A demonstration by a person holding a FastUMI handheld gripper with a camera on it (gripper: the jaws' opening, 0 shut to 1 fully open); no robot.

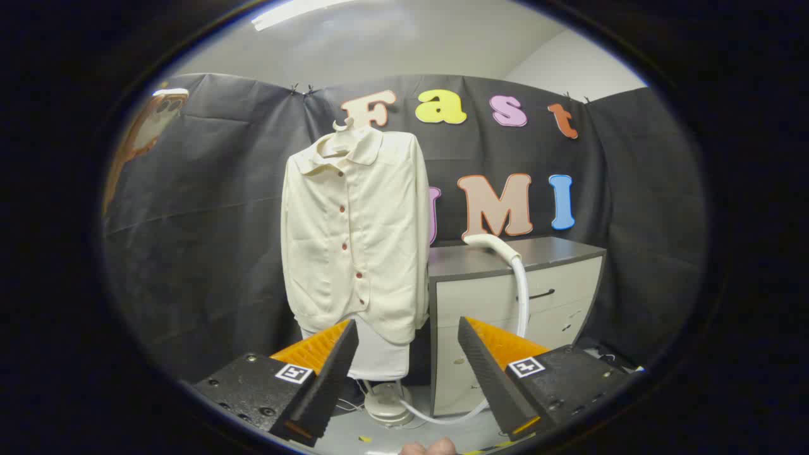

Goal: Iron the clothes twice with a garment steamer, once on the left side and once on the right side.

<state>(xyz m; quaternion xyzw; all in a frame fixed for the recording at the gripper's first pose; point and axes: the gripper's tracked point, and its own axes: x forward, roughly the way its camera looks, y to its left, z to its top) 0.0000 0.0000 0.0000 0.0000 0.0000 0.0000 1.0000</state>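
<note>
A cream button-front jacket hangs on a hanger against the far booth wall, upright, beyond the fingers and a little left of the gap between them. To its right stands a grey-topped cabinet, and on that surface rests the steamer head, far and right of the fingers, its white hose dropping to the steamer base on the floor. The gripper has its fingers spread, holding nothing; the coming reach likely goes forward and right.

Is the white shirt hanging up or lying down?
Hanging up. The shirt hangs from a hanger, buttoned, beside the cabinet. The tool is open, empty.
</note>
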